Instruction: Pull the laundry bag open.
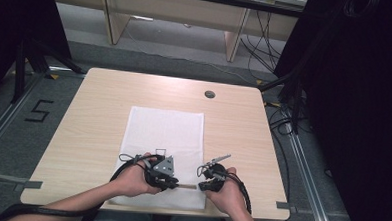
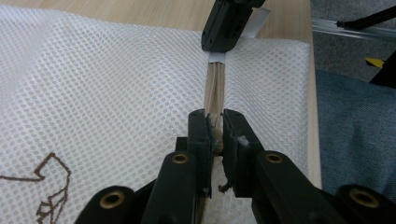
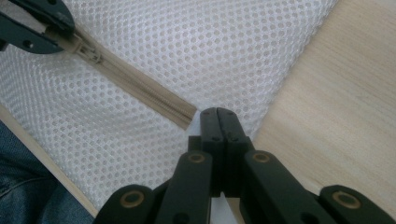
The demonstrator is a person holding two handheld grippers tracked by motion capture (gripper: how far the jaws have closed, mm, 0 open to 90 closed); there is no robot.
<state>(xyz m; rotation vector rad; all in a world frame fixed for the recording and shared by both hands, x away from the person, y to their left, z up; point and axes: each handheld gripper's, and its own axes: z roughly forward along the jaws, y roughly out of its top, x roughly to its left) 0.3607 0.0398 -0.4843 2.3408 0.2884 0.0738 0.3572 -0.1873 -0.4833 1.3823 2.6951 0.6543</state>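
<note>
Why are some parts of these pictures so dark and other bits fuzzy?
High view: black curtains at both sides swallow the light, while the white mesh bag glares bright. Left gripper view: the near jaws look soft, the zipper sharper. Right gripper view: even light, mesh holes crisp, table grain clear.

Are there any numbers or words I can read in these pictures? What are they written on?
"5": a black numeral marked on the grey floor, left of the light wooden table.
The brown embroidered mark on the white mesh laundry bag is an outline cut off at the edge, not readable as letters.
No other text is readable.
</note>
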